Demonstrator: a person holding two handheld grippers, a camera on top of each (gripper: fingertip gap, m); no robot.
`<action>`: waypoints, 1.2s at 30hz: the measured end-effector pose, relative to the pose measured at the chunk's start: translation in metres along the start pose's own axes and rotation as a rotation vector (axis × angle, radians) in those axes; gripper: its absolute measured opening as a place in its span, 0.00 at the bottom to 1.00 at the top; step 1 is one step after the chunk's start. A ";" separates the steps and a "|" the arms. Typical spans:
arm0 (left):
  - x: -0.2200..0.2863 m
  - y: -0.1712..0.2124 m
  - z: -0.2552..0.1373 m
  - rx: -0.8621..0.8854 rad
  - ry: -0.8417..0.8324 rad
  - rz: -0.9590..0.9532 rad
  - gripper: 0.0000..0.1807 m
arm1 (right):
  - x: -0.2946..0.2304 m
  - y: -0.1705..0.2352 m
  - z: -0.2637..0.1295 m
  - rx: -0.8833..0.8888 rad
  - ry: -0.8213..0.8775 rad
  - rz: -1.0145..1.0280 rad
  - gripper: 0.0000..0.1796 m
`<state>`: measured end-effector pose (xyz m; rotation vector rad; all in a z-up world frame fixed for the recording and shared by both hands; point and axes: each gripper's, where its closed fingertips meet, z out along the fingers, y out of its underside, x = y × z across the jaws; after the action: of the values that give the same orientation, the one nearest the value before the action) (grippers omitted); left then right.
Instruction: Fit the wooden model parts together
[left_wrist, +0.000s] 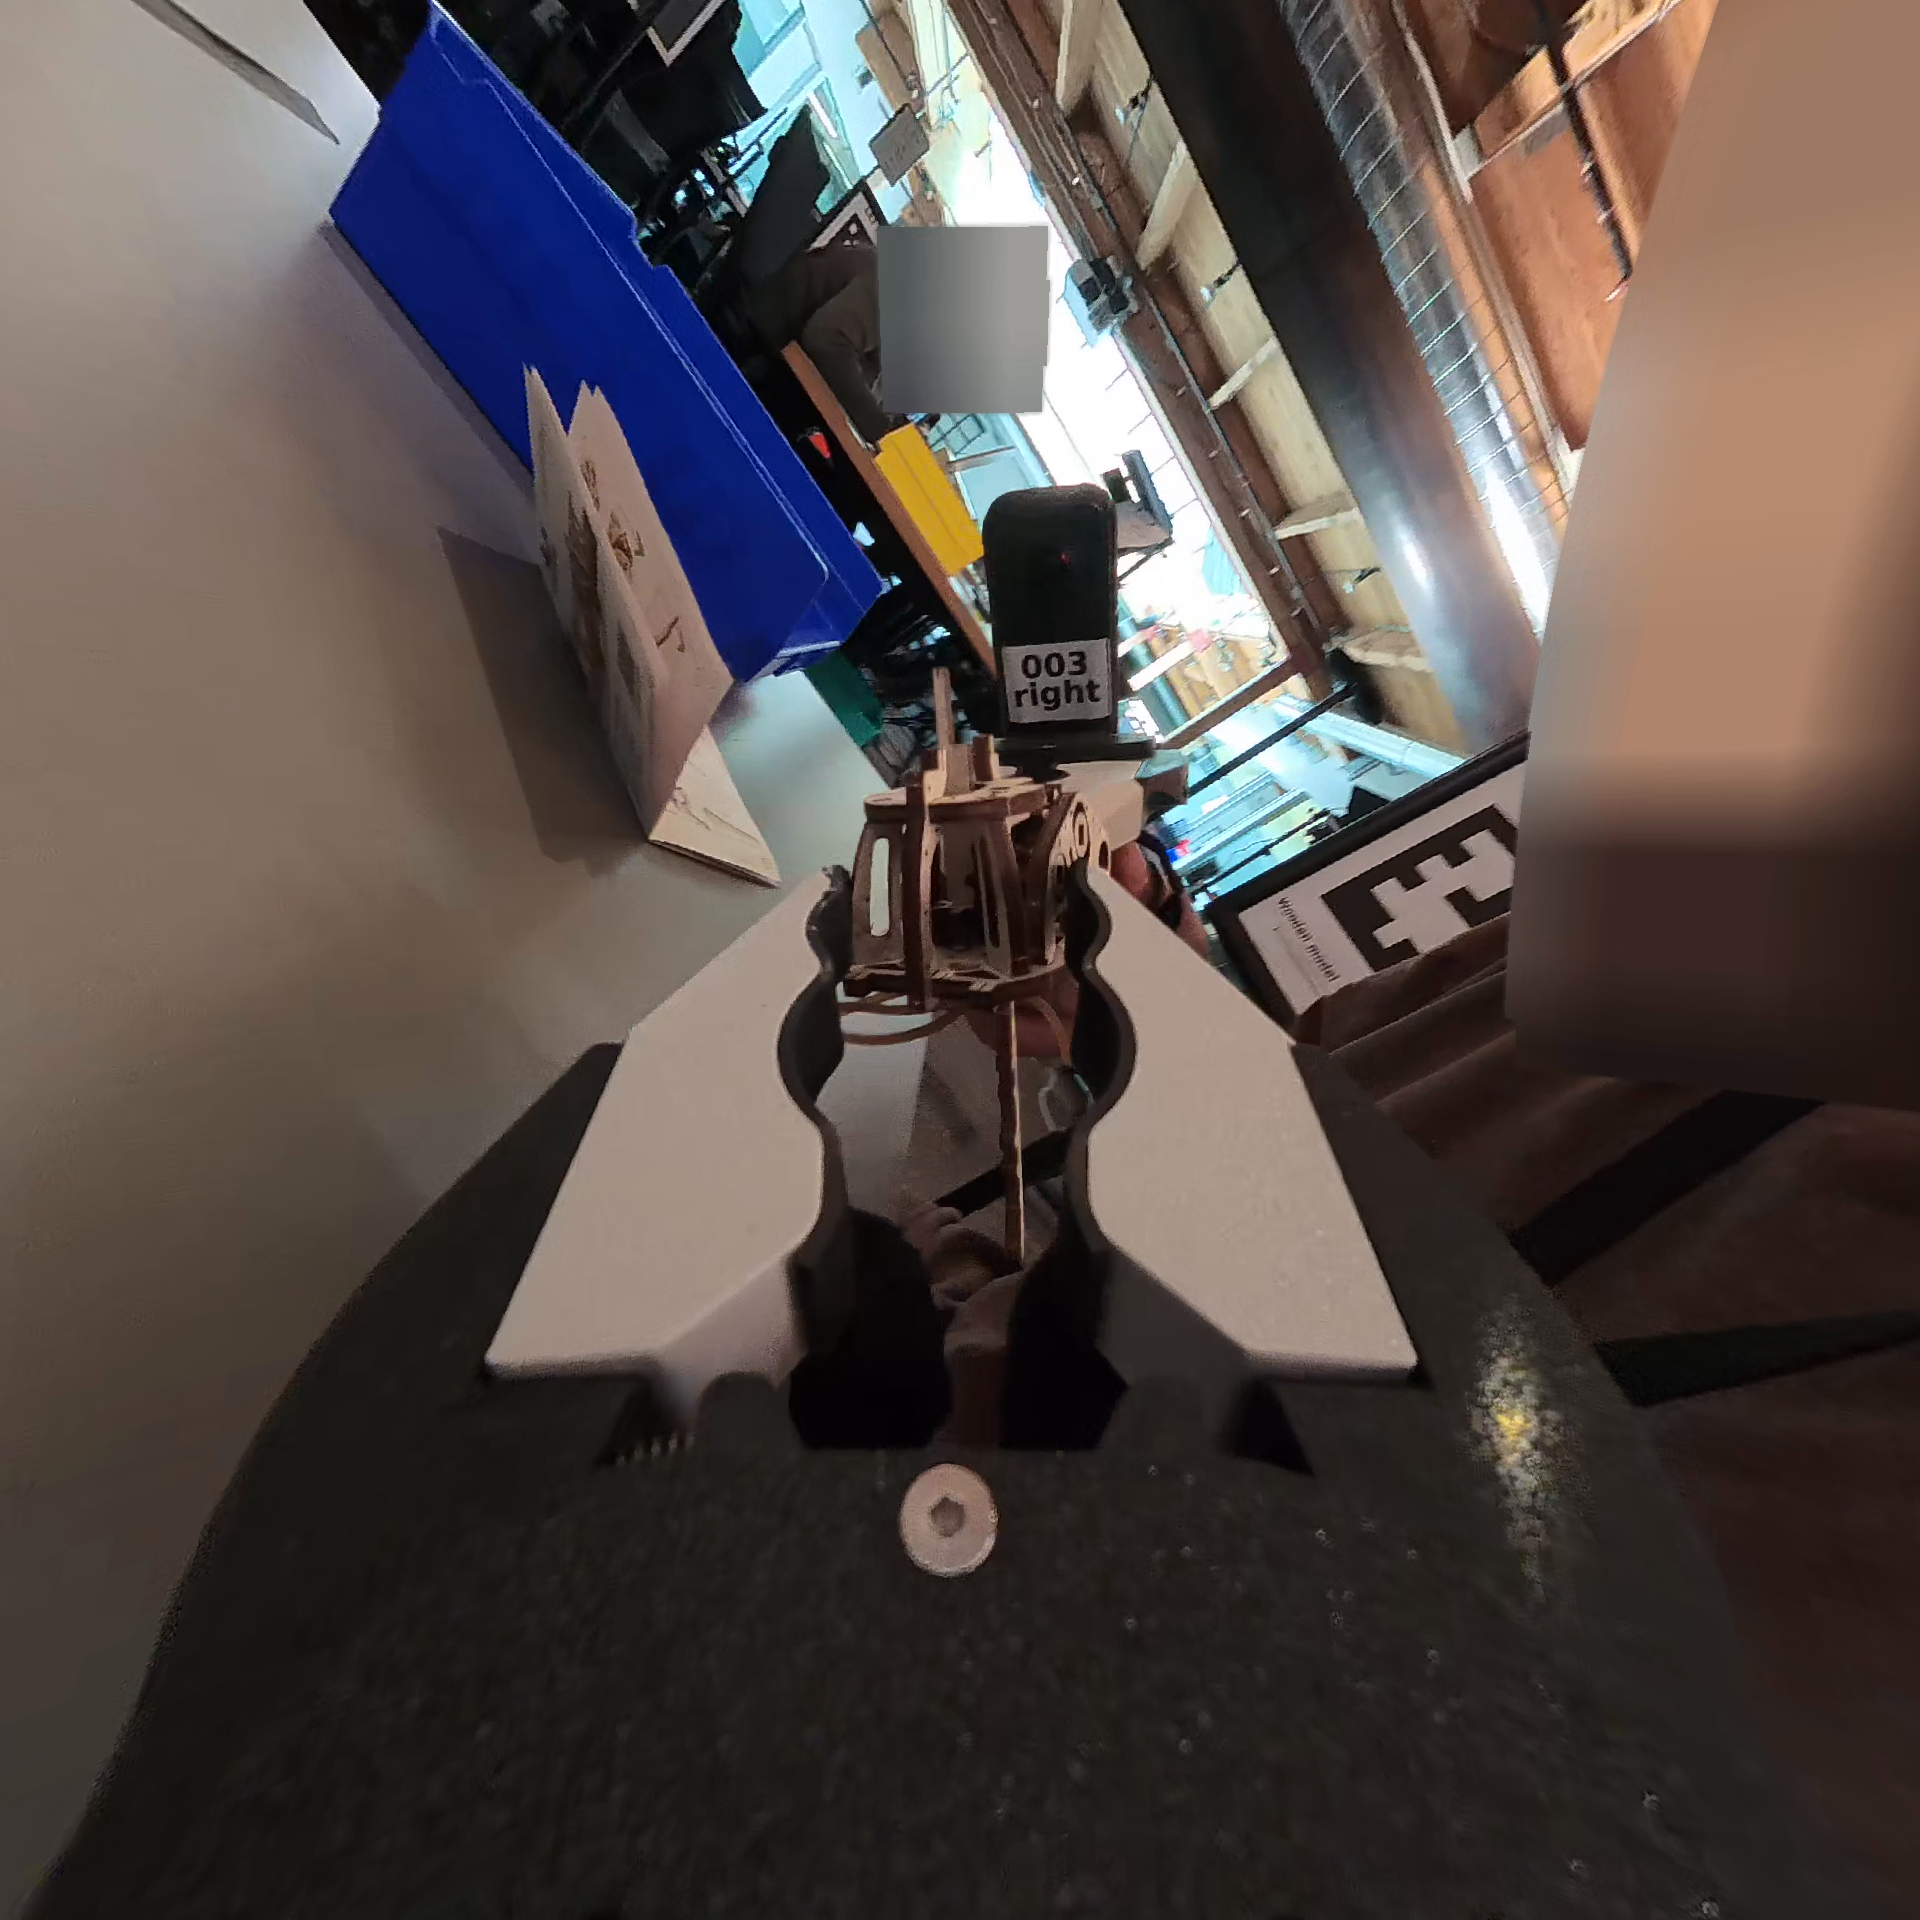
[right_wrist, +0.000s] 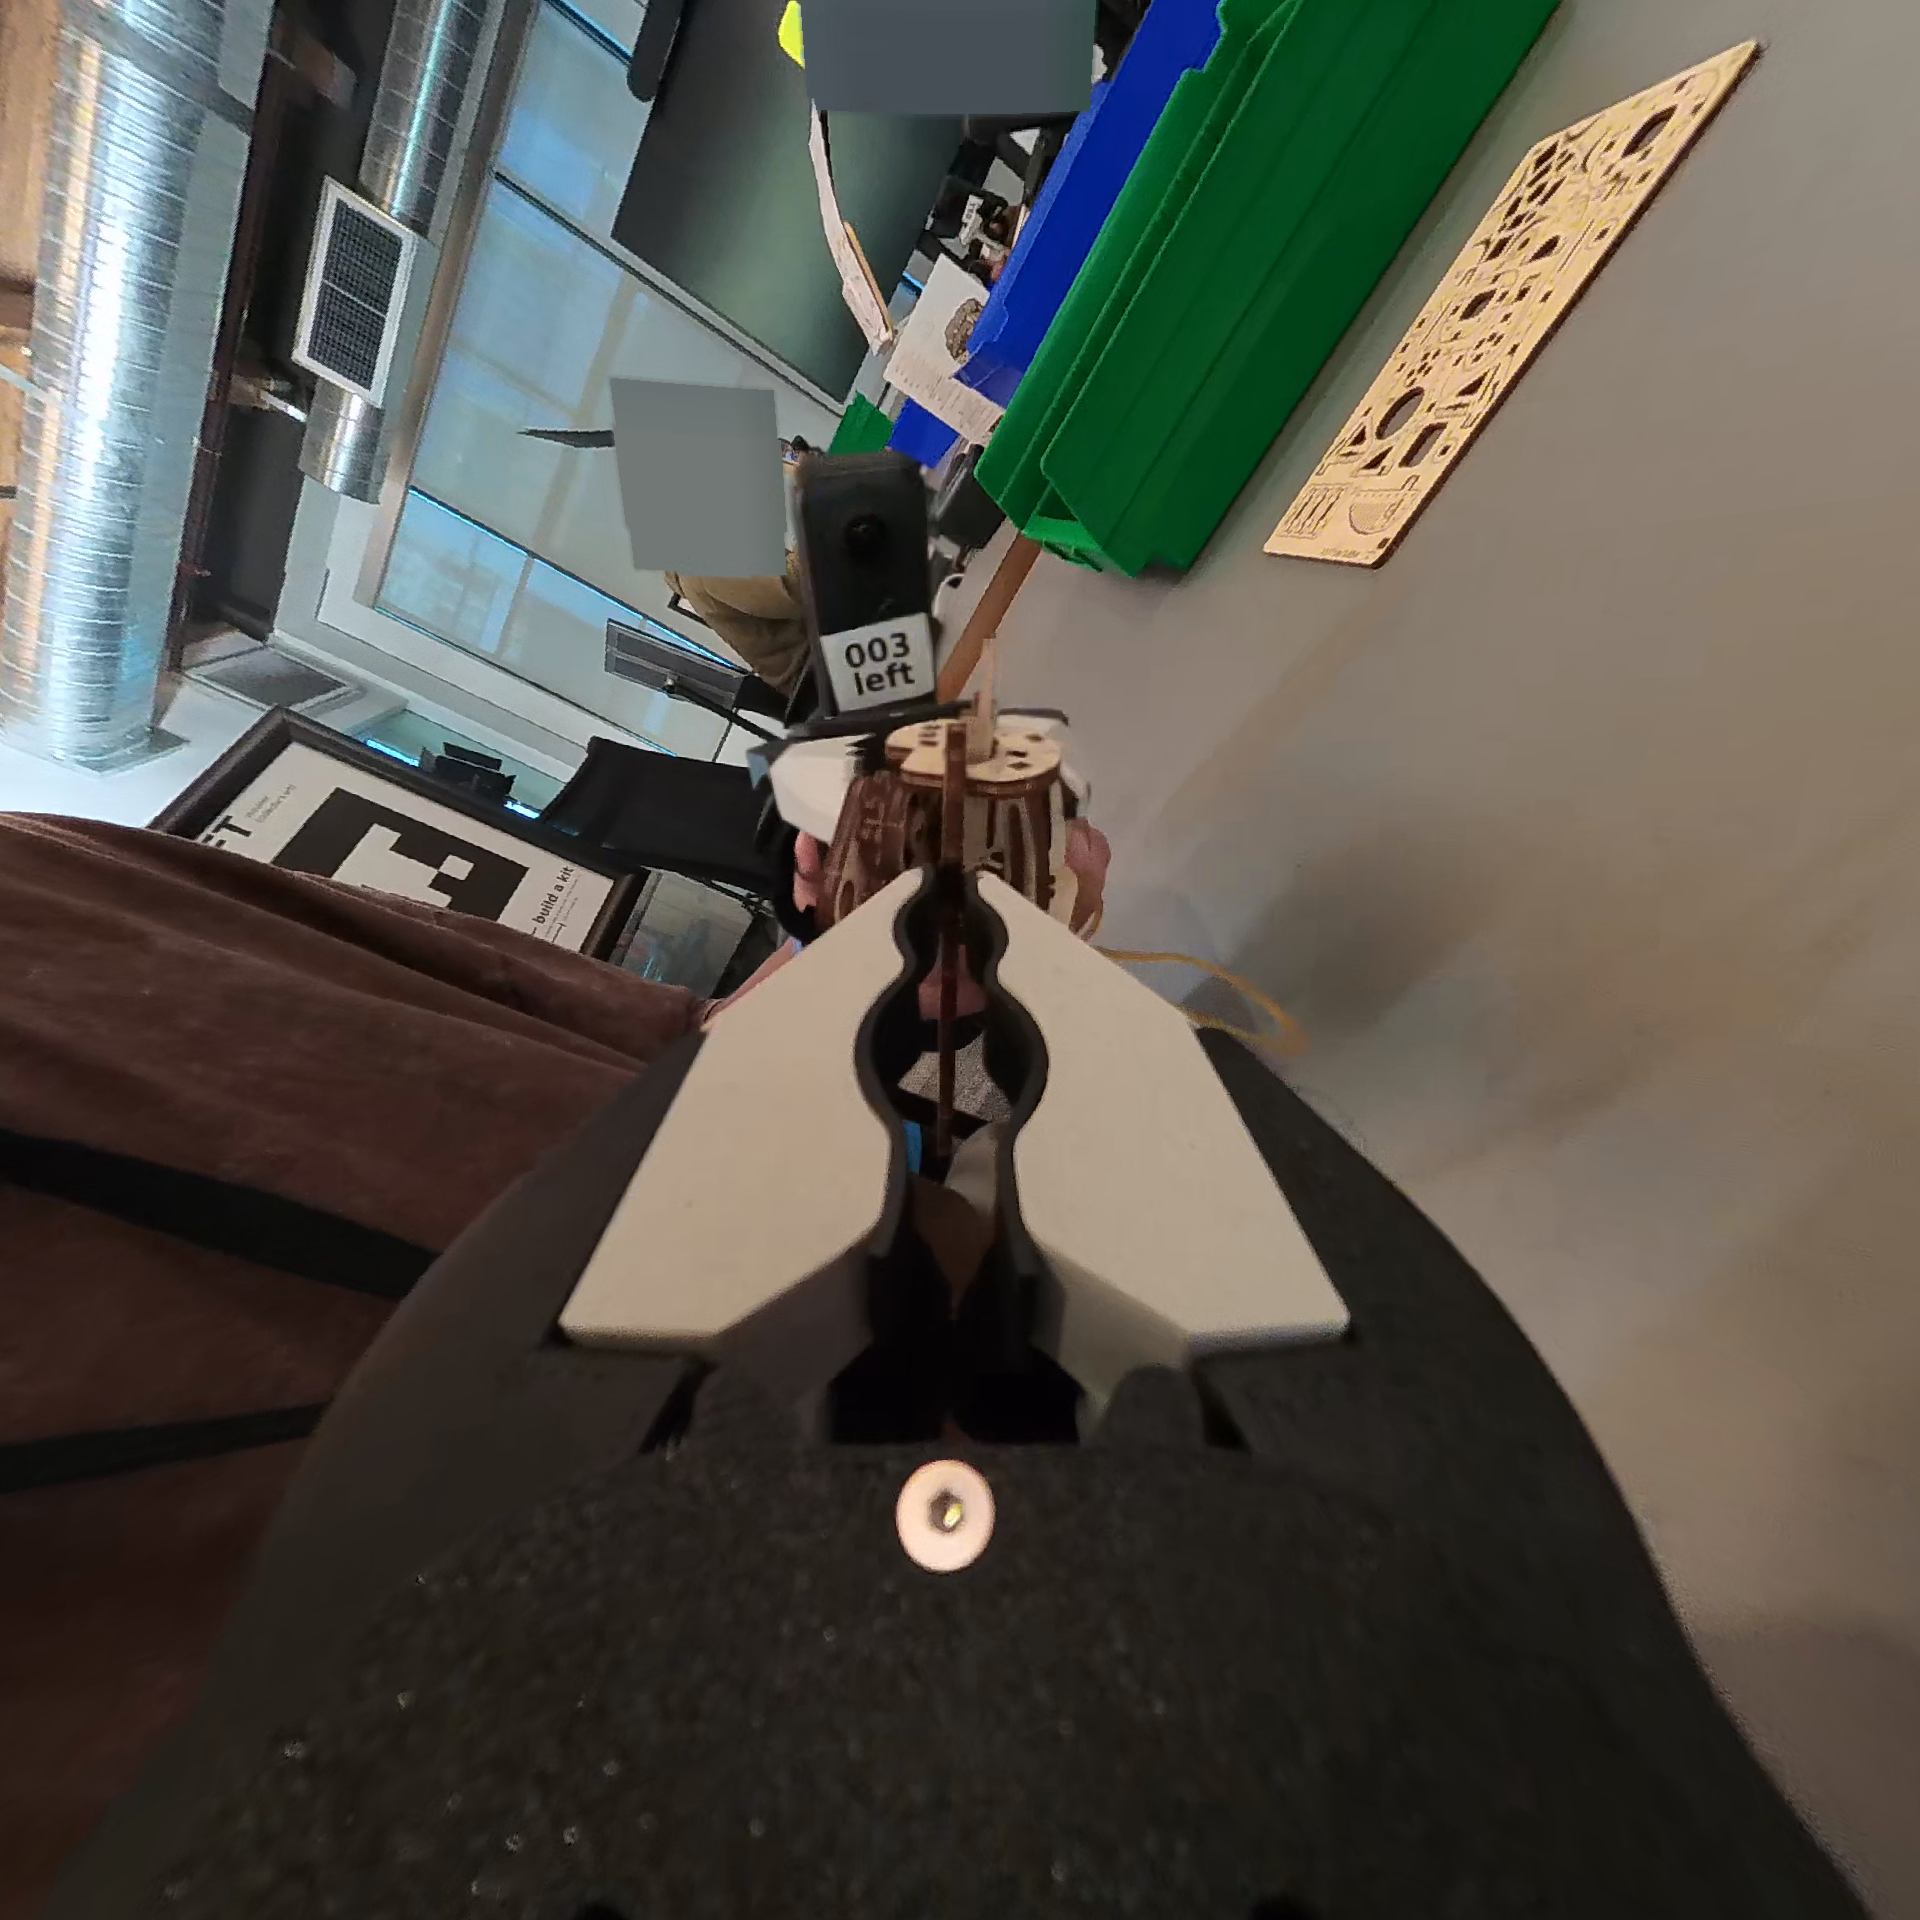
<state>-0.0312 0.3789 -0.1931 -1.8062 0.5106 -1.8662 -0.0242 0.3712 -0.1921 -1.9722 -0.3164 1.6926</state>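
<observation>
The wooden model (left_wrist: 951, 883), a small rounded openwork assembly, sits between the tips of my left gripper (left_wrist: 956, 914), which is shut on its sides and holds it above the grey table. A thin wooden rod (left_wrist: 1011, 1122) sticks out of the model toward the left camera. My right gripper (right_wrist: 951, 883) faces it from the other side and is shut on a thin flat wooden part (right_wrist: 948, 821), seen edge-on, whose far end meets the model (right_wrist: 966, 800). Each gripper's camera shows in the other's view: the right gripper (left_wrist: 1049, 613), the left gripper (right_wrist: 862, 582).
A blue bin (left_wrist: 582, 343) and an open instruction booklet (left_wrist: 623, 613) stand on the table. Green bins (right_wrist: 1195, 312) and a wooden parts sheet (right_wrist: 1507, 301) lie farther off. A framed black-and-white marker board (right_wrist: 395, 842) and a brown sleeve (right_wrist: 260, 1039) are close by. The grippers are tip to tip, or close to it.
</observation>
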 end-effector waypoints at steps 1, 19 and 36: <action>0.000 0.000 0.000 0.000 -0.013 0.031 0.21 | 0.000 0.001 0.000 -0.004 0.000 0.003 0.01; 0.004 0.000 0.011 0.051 0.033 -0.070 0.21 | -0.003 -0.005 -0.008 -0.004 -0.046 0.016 0.03; 0.003 0.002 0.011 0.031 -0.022 0.027 0.21 | 0.000 -0.014 -0.010 0.035 0.001 -0.017 0.02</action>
<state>-0.0197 0.3759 -0.1915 -1.7890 0.4937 -1.8249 -0.0124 0.3808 -0.1838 -1.9400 -0.3007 1.6757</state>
